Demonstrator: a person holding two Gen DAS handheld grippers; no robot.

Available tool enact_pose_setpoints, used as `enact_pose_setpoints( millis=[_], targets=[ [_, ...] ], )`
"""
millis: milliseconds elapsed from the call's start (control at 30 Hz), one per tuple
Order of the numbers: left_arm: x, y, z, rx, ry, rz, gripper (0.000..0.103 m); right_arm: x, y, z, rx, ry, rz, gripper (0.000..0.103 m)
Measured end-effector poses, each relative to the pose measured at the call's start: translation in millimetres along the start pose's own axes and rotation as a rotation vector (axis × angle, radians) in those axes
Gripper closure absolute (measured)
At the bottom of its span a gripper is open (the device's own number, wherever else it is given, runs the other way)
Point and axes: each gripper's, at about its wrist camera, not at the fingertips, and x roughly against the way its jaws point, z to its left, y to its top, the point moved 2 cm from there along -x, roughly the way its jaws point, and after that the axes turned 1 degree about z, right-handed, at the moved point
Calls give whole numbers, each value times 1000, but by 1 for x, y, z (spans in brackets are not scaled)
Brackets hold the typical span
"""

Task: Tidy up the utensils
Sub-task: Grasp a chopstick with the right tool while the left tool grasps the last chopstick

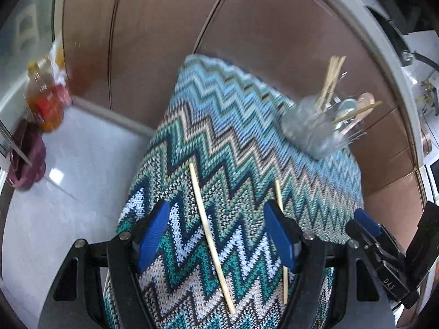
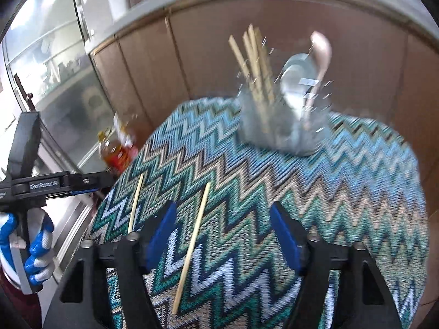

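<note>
Now both grippers hang over the zigzag-knit cloth in blue, teal and beige (image 1: 247,126), each lined up with one of two loose pale wooden chopsticks. The clear glass holder (image 2: 279,126), already stocked with more chopsticks and a couple of spoons, stands on the far part of that cloth; take it as the landmark.

On the near side of the holder, the left chopstick (image 1: 211,235) lies between the blue pads of the left gripper (image 1: 216,235), whose jaws stand wide and grip nothing. Just beside it, further toward the holder's side, the right chopstick (image 2: 192,246) lies between the pads of the right gripper (image 2: 223,235), jaws also apart and empty, with no pad touching the stick.

To do the pick-up well, I would judge that each gripper should settle until its pads straddle the stick near its middle, then close squarely across it so the thin stick does not roll or pivot. The soft knit may snag a pad, so approach gently. Keep the two grippers apart while lifting toward the holder.
</note>
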Motion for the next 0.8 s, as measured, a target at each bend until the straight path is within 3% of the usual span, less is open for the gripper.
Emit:
enact_pose_setpoints(
  millis=[267,567,800],
  targets=[
    [-43,16,11,34,0,165,64,-50,18,11,18,78,158,61],
    [-71,22,15,40,26,278,80,-99,33,18,42,92,320,78],
    [-80,26,12,8,77,320,91,-126,33,22,68,63,418,84]
  ],
)
